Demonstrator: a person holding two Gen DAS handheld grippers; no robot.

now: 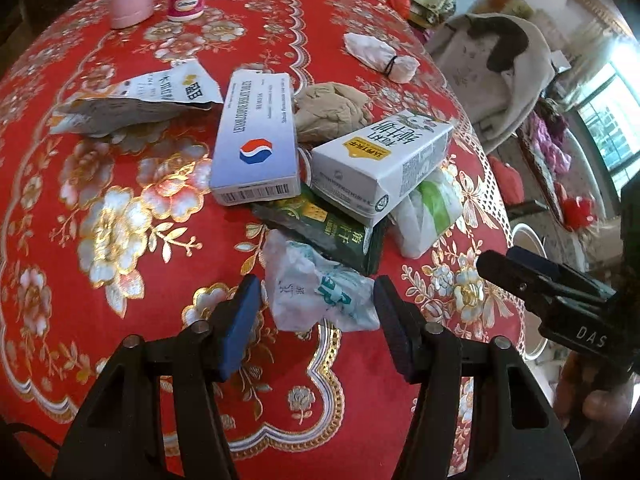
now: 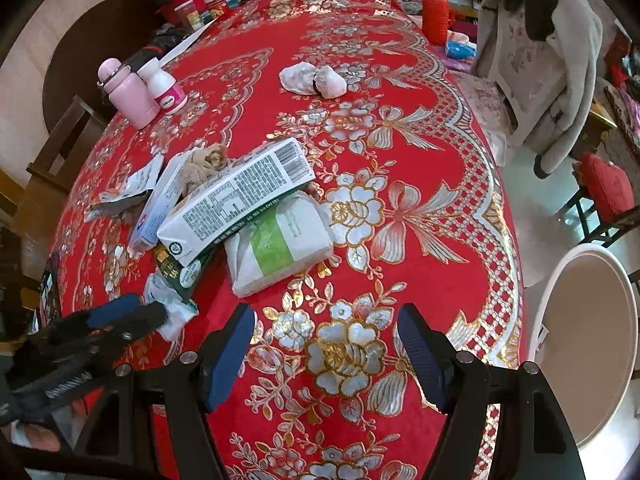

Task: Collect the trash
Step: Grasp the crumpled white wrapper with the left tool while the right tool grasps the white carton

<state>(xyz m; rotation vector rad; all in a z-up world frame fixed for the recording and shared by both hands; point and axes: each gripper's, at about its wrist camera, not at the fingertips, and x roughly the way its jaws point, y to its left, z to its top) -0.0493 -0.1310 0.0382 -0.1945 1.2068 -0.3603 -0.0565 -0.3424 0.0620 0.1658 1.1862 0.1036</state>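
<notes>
A pile of trash lies on the red flowered tablecloth. My left gripper is open, its pads on either side of a crumpled clear plastic wrapper; whether they touch it I cannot tell. Behind it lie a dark green packet, a white milk carton, a blue-white box, a brown crumpled wad, a green-white pack and a torn wrapper. My right gripper is open and empty above the cloth, in front of the green-white pack.
A pink bottle and a white pill bottle stand at the far left. A tied white bundle lies further back. A white bin stands off the table's right edge, beside a chair with a grey coat.
</notes>
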